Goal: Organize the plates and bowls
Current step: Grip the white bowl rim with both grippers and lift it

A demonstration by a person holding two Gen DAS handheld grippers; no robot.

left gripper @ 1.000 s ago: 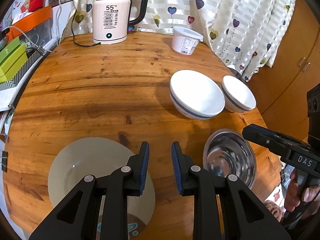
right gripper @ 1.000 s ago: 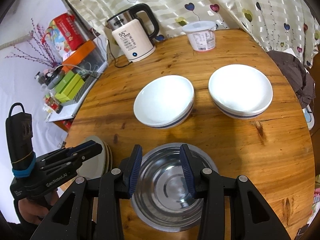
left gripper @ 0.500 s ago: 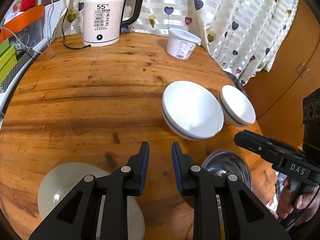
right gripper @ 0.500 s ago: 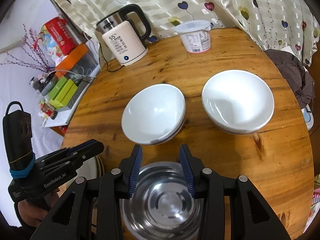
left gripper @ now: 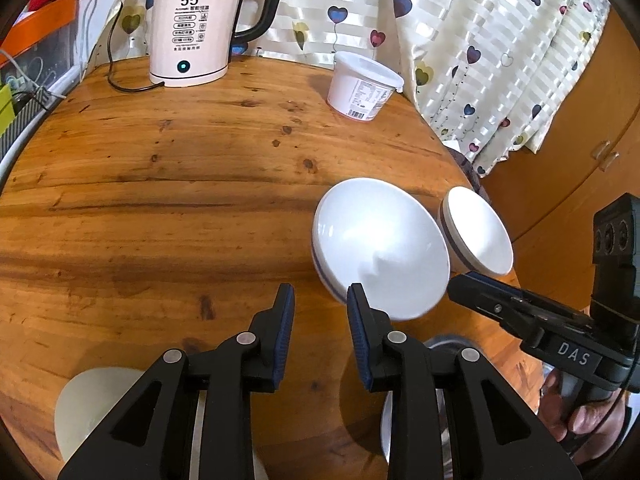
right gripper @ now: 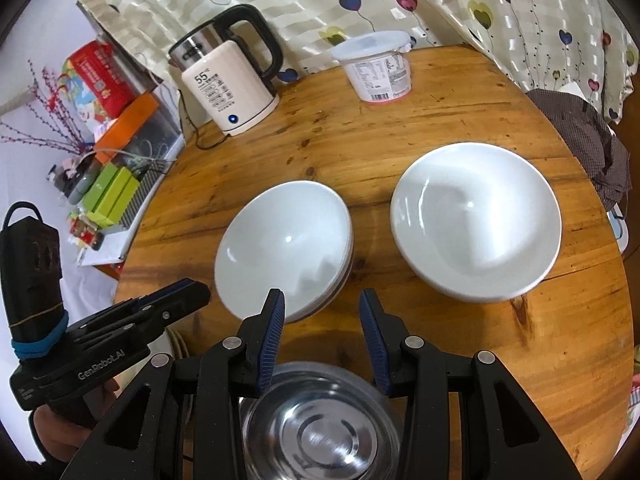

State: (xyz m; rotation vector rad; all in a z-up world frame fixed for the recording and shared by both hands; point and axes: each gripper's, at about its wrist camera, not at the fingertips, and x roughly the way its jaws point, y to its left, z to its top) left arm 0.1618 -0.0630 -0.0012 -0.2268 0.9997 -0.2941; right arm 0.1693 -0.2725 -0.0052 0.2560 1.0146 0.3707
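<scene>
Both my claws have slid forward across the worktop toward the two white bowls. The steel bowl, which sat ahead of my right claw a moment ago, now lies under its fingers at the bottom of the view, and the cream plate has dropped into the lower left corner behind my left claw. So I judge the white bowls are the next pieces to gather, not the steel one or the plate.

My left claw's jaws have just been opening a little – they stand spread with only bare wood between them, and the right fingertip sits close by the rim of the nearer white bowl. My right claw is spread too and pinches nothing; the gap between the nearer bowl and the farther white bowl lies ahead of it.

Nothing is stacked yet. The two white bowls stand side by side, just apart, both upright and empty. The steel bowl is empty as well, showing only its shiny bottom. The plate carries nothing that I can see. At the far edge stand a lidded white tub – contents hidden – and an electric kettle on its base.
</scene>
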